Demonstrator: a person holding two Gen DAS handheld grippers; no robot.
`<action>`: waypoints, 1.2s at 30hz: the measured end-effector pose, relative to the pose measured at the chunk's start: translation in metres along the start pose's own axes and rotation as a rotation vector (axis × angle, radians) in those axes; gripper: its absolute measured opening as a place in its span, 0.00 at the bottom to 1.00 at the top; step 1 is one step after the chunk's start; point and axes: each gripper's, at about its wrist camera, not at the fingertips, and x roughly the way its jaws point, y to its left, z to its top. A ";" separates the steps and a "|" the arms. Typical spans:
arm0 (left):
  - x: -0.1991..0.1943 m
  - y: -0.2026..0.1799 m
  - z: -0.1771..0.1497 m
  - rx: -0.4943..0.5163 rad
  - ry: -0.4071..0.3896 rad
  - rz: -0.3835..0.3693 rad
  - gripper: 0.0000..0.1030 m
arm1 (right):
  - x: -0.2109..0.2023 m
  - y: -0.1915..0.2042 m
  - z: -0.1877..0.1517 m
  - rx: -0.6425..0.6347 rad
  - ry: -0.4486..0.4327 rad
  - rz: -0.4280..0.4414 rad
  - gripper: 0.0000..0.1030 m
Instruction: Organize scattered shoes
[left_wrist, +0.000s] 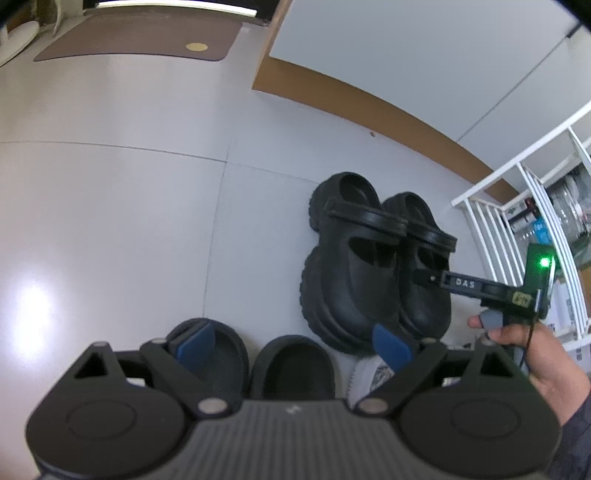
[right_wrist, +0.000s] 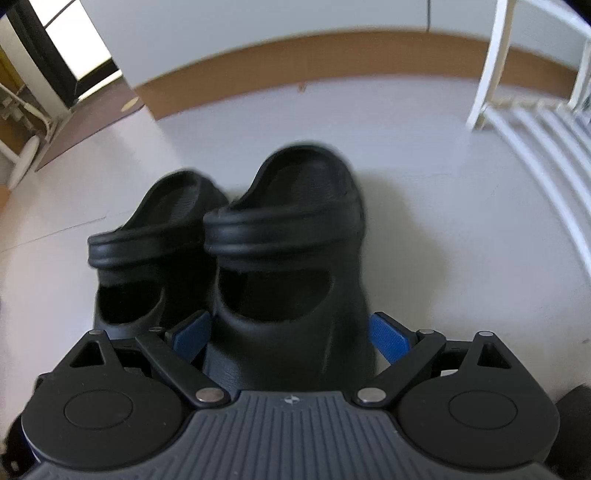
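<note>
Left wrist view only: two black slides (left_wrist: 255, 363) on the floor (left_wrist: 129, 221) directly under the left gripper (left_wrist: 293, 341), a white patterned shoe (left_wrist: 373, 376) beside them, and the right hand (left_wrist: 532, 350) holding the right gripper (left_wrist: 428, 277) by the clog pair. Right wrist view only: close, blurred look at the clogs.

Right gripper fingers (right_wrist: 389, 334) are spread wide on both sides of the right clog (right_wrist: 291, 266); contact not discernible, looks unclamped. Left clog (right_wrist: 155, 251) touches it on the floor, just outside the left finger. Left gripper fingers (left_wrist: 194, 341) wide apart, holding nothing, hanging over the slides.

Clogs: matte black, chunky ribbed soles, heel straps up, side by side near the brown baseboard (left_wrist: 369, 107) and the white rack (left_wrist: 517, 206).
</note>
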 end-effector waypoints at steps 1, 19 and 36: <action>0.001 0.001 0.000 -0.005 0.002 -0.001 0.92 | -0.001 0.002 -0.001 -0.020 -0.002 -0.001 0.91; 0.012 -0.009 -0.003 -0.007 0.019 -0.002 0.92 | -0.001 0.024 -0.006 -0.140 -0.008 0.058 0.90; -0.021 -0.053 -0.012 0.080 0.017 0.057 0.86 | -0.098 0.010 -0.010 -0.040 -0.111 0.128 0.90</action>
